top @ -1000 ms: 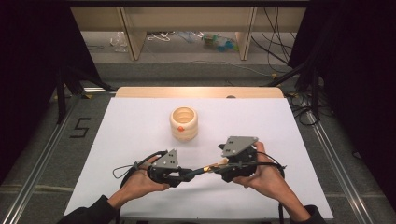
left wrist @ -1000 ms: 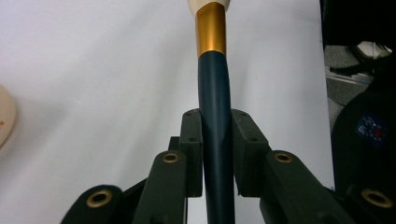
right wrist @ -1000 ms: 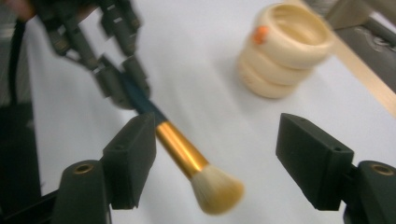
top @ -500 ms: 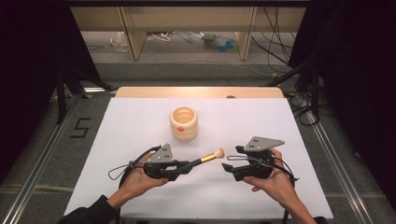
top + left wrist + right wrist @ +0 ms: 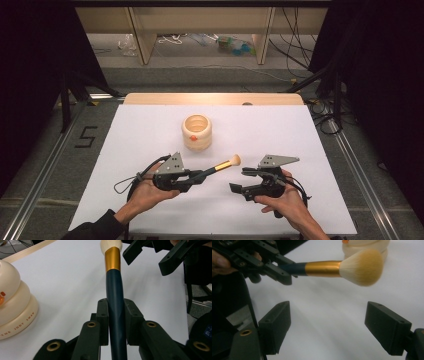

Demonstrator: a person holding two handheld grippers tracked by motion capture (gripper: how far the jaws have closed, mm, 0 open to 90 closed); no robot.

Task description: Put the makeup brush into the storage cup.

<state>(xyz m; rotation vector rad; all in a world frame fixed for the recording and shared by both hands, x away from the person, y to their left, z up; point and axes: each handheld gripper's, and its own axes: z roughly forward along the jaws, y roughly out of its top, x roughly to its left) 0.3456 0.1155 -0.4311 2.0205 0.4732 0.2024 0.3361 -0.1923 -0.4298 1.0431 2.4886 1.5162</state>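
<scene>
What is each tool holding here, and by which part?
The left tool clamps the makeup brush by its dark handle. The right tool stands open, holding nothing.

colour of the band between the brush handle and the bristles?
Metallic gold band, sitting between the dark blue handle and the cream bristles. Clearest in the right gripper view.

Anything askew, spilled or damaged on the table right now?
Nothing stands out. The cream holder stands upright on the white table, the makeup brush sits straight and intact in the left gripper, and the right gripper is open, holding nothing.
</scene>
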